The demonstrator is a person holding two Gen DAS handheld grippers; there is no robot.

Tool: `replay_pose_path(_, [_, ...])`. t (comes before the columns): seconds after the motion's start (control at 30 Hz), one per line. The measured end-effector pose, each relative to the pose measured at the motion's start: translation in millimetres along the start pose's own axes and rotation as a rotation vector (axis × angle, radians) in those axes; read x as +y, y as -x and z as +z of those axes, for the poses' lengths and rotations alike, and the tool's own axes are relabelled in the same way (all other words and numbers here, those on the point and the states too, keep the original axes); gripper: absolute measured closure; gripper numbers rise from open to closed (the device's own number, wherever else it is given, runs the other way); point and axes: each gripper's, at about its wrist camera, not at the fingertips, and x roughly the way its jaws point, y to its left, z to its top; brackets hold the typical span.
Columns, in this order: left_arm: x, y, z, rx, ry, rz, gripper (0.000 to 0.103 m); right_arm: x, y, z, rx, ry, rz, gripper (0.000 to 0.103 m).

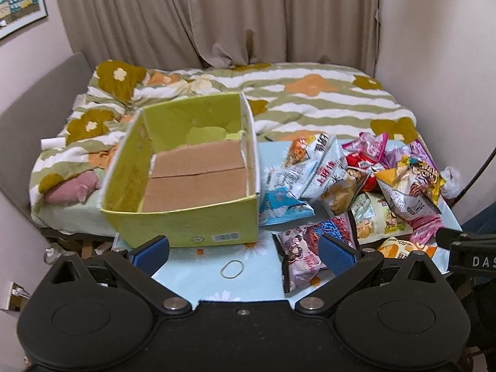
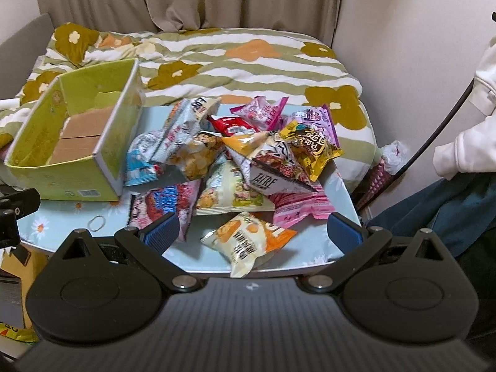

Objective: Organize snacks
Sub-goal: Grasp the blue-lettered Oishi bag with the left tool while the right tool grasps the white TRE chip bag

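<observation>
A green cardboard box (image 1: 173,217) stands open and empty on the left of a small light-blue table (image 1: 198,266); it also shows in the right wrist view (image 2: 40,124). A pile of several snack bags (image 1: 356,183) lies to its right, also in the right wrist view (image 2: 248,155). My left gripper (image 1: 243,254) is open and empty, above the table's front edge, near a purple bag (image 1: 307,248). My right gripper (image 2: 252,232) is open and empty, its fingers either side of an orange-white bag (image 2: 248,241).
A rubber band (image 1: 232,269) lies on the table in front of the box. Behind the table is a bed with a flowered striped quilt (image 1: 310,99), curtains and walls. A person's sleeve (image 2: 471,130) and a cable are at the right.
</observation>
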Motion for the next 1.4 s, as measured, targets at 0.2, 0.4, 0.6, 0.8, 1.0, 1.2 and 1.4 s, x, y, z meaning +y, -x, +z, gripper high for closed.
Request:
replay_pose_path(0.2, [-21.8, -44.5, 7.2, 0.063, -0.049, -0.043, 0.000, -10.9, -35.0, 16.9, 0.015, 0.011, -0.025, 0.000])
replay_pose_path(0.4, [-45.7, -85.5, 8.0, 0.134, -0.061, -0.075, 0.000, -21.2, -69.0, 33.0, 0.033, 0.048, -0.019, 0.000])
replay_pose_path(0.6, [-76.2, -120.4, 5.0, 0.198, -0.083, -0.083, 0.000, -30.3, -102.2, 49.5, 0.052, 0.080, 0.034, 0.000])
replay_pose_path(0.8, [-107.9, -157.9, -3.2, 0.269, -0.117, -0.055, 0.000, -35.1, -136.0, 58.9, 0.090, 0.130, 0.087, 0.000])
replay_pose_path(1.0, [-120.9, -181.1, -7.4, 0.324, -0.143, -0.017, 0.000, -35.4, -163.9, 65.4, 0.128, 0.168, 0.148, 0.000])
replay_pose_path(1.2, [-119.4, -195.3, -7.3, 0.336, -0.129, 0.019, 0.000, -34.4, -181.3, 67.6, 0.165, 0.195, 0.185, 0.000])
replay_pose_path(1.4, [-119.5, -203.0, -11.8, 0.305, -0.156, 0.058, 0.001, -34.8, -193.2, 70.0, 0.181, 0.205, 0.215, 0.000])
